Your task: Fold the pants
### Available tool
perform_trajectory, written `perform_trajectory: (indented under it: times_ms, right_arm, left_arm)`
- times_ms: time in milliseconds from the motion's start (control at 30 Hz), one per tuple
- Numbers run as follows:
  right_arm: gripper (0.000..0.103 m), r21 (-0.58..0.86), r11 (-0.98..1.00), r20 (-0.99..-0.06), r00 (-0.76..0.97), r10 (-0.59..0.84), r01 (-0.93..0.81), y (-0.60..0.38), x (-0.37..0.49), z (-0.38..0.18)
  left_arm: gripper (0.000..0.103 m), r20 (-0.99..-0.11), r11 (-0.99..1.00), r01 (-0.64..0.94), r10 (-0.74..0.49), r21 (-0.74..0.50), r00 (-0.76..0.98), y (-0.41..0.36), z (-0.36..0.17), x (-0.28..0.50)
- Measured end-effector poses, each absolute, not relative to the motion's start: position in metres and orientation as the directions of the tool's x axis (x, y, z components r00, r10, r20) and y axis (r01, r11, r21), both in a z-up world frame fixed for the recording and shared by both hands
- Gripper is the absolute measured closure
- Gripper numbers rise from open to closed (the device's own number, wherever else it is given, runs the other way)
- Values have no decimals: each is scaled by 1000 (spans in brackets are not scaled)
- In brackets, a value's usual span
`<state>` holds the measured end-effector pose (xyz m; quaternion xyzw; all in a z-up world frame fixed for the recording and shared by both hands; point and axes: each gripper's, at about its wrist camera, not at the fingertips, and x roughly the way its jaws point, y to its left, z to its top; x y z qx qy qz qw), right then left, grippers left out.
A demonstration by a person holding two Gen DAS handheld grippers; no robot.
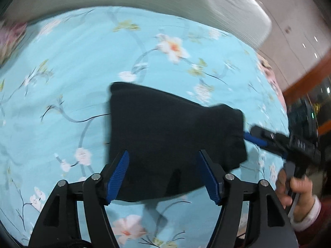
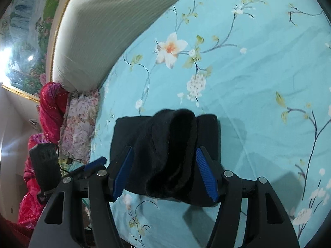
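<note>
- Floral bedsheet [image 1: 72, 66] is seen spread beneath both claws.
- Folded black pants [image 1: 165, 136] are seen lying between the spread left claw [image 1: 163, 177] fingers.
- Right claw [image 2: 164, 174] is spread around the pants' bunched edge, nothing pinched.

Pants [image 2: 165, 155] matt, fuzzy black cloth; floral sheet [image 2: 258, 82] smooth cotton-like cloth

A turquoise floral bed [image 2: 258, 78] carries folded black pants [image 2: 165, 155].

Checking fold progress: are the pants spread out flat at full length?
No, the black pants sit bunched in a compact folded bundle on the floral sheet.
</note>
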<state>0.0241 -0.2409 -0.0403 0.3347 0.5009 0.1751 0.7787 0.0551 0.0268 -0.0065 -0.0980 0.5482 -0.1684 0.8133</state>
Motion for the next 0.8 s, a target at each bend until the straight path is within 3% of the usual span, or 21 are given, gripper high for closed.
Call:
perform_trajectory:
  times_ms: [367,467,533,667,733,800]
  right_arm:
    - [42,611,785,-750,389,535,100,-215,29,-53]
    - [71,586,805,-771,368,520,90,-209,29,-55]
    - [87,598,797,-763,366,533,88,-210,28,-57]
    - [90,601,798,-737,420,530,47,-215,18,-37]
    - [91,600,799,-730,436,527,38,-220,15,-27]
    - [91,604,795,-733,429,528,52,-228,14,-26]
  left_arm:
    - [31,-873,911,62,-408,-407,268,53,-45,77]
    - [34,-889,921,61,-387,-384,244,46,-57,82]
    - [44,-893,926,78,-377,-370,244,41,-57,83]
    - [54,-889,924,116,-382,-364,251,34,-44,81]
    - [54,-889,923,129,-383,-362,249,30,-40,80]
    - [46,-896,928,134,-371,-348,245,28,-42,81]
